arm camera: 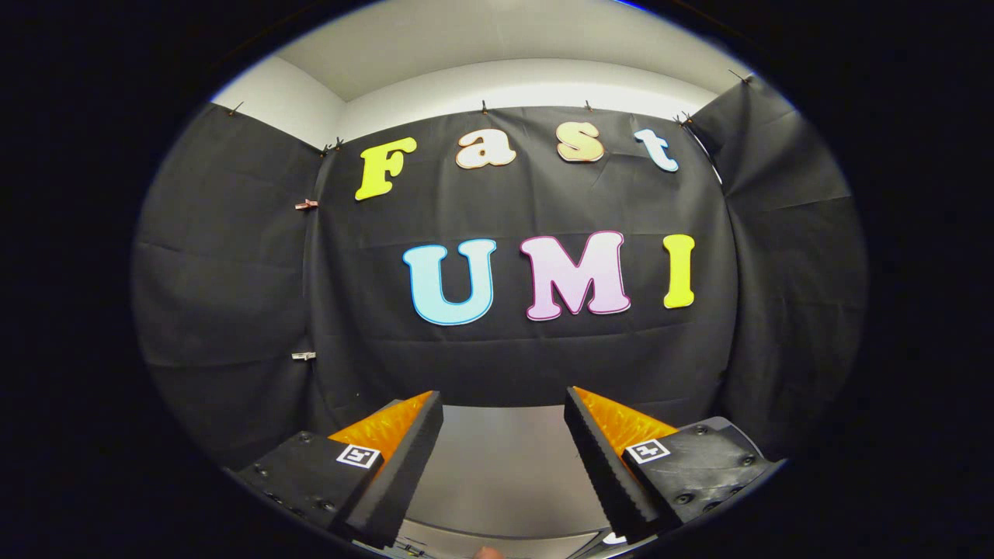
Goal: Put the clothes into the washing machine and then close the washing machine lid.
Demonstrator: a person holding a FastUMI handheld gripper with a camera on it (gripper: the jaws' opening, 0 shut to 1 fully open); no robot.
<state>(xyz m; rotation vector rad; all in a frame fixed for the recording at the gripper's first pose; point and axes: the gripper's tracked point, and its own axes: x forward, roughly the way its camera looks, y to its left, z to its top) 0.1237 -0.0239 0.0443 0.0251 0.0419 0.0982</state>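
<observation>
My gripper (pixel 503 404) is held level and points at the booth's black cloth wall. Its two fingers stand wide apart, with nothing between them. Between and below the fingers lies a pale grey flat surface (pixel 505 466), with a darker curved edge (pixel 497 534) near its close end. I cannot tell if that surface belongs to the washing machine.
Black cloth wall (pixel 233 295) closes the space ahead and on both sides, a short way beyond the fingertips. White wall and ceiling (pixel 505 54) show above the cloth. A small pinkish bit, maybe a fingertip (pixel 488 553), peeks below the fingers.
</observation>
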